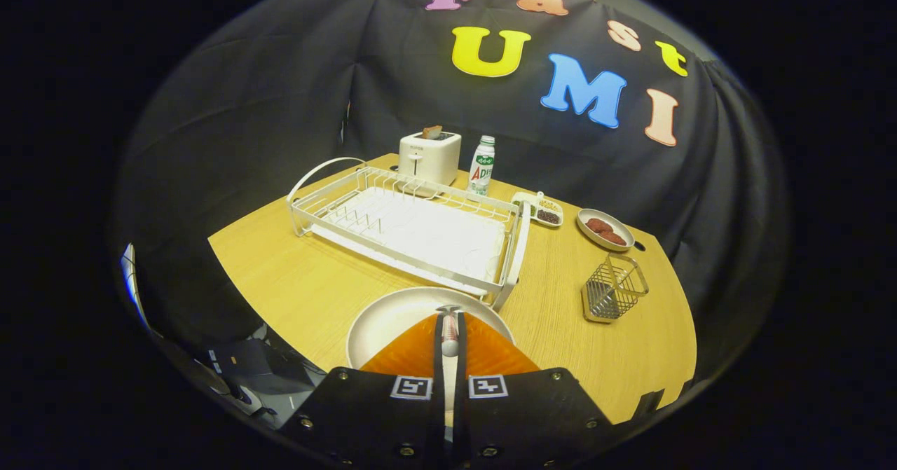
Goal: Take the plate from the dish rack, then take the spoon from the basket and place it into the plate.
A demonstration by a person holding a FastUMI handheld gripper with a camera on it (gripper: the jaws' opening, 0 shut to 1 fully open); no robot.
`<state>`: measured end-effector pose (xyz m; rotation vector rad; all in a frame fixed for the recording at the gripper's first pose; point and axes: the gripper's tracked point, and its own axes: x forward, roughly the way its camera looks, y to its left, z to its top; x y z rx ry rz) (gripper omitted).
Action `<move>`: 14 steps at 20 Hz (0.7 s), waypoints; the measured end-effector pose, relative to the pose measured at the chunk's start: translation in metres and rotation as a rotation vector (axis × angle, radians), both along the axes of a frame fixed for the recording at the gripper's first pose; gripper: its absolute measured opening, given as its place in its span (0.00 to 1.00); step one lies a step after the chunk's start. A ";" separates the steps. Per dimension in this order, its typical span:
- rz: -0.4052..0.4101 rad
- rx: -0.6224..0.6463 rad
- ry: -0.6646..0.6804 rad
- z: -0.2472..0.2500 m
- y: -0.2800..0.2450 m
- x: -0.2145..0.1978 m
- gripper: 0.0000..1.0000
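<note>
Your tongs (pixel 448 347) are closed on the spoon (pixel 449 330), fingers nearly together w/ its handle pinched between them, held right over the plate (pixel 382 323). Plate sits on the tabletop (pixel 294 281), just in front of the dish rack (pixel 410 228). Wire basket (pixel 614 288) stands off to the right, apart from both.

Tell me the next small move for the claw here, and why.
Probably lower slightly and open. The claw is shut on the spoon, directly above the plate on the table beside the dish rack; the wire basket looks empty.
</note>
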<state>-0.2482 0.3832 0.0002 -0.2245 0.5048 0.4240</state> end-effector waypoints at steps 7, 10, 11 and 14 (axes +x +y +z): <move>0.024 -0.032 0.061 -0.023 0.004 -0.019 0.17; 0.030 -0.038 0.056 -0.019 0.004 -0.021 0.43; 0.026 -0.035 0.045 -0.012 0.002 -0.020 0.42; -0.007 -0.013 -0.029 0.027 -0.008 -0.010 0.39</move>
